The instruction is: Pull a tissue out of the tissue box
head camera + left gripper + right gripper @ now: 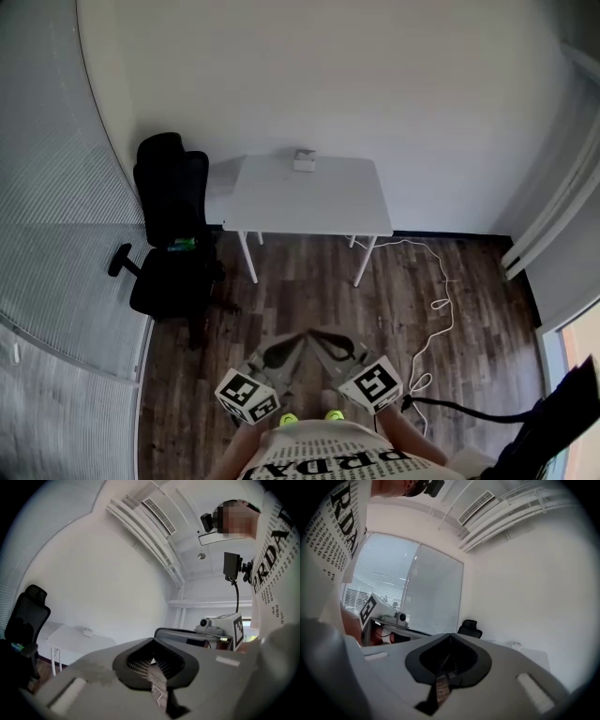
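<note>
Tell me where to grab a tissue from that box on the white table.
Probably the tissue at the top of the tissue box, from above and the table's front: the box sits at the back edge by the wall. The tissue itself is too small to make out from here.

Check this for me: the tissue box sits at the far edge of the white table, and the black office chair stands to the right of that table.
Wrong in one respect. The tissue box does sit at the far edge of the white table, but the black office chair stands to the left of that table, not the right. The head view shows it.
</note>
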The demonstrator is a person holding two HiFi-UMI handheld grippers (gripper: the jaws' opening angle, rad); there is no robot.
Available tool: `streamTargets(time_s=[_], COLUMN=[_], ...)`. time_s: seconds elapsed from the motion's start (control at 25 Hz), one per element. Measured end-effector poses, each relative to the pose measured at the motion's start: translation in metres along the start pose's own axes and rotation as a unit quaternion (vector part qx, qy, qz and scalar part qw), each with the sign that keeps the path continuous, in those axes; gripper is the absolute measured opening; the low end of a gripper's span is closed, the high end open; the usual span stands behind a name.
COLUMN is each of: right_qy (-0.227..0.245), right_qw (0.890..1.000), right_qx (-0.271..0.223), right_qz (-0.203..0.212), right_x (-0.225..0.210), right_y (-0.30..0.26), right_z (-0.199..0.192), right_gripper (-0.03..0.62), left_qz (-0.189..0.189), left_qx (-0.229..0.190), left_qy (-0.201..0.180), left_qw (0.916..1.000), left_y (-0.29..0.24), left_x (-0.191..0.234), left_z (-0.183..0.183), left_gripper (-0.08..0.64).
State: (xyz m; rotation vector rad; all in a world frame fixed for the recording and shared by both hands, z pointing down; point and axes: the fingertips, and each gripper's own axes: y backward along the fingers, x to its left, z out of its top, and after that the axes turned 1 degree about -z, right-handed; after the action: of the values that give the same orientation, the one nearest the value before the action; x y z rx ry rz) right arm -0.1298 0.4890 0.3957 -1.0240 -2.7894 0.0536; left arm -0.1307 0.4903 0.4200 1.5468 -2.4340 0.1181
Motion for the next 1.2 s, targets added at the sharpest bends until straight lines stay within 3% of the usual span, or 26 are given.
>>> streamTargets(time_s=[0.72,0.96,1.2], right_qy=[-0.002,0.002,0.007], right_qw=[1.0,1.0,1.0], right_qx=[0.001,0.003,0.008], right_qz=[-0.022,-0.027,-0.01], right_x=[0.026,0.024,0.004], right_y=[-0.025,-0.03,-0.031], right_z=[0.0,0.0,-0.009], right_gripper=[0.012,0.012,0.012], left_qz=[-0.015,-0.022,-0.006], left_qx=[-0.002,0.002,0.005], left_qy=[-0.008,-0.01,-0.007], left_qw=[0.9998,0.9997,0.9999], left_y=[0.031,0.031,0.007], left_x=[0.018,0.022,0.034], left_z=[0.007,0.008,0.005], left_gripper=[-0.009,-0.009,-0.009])
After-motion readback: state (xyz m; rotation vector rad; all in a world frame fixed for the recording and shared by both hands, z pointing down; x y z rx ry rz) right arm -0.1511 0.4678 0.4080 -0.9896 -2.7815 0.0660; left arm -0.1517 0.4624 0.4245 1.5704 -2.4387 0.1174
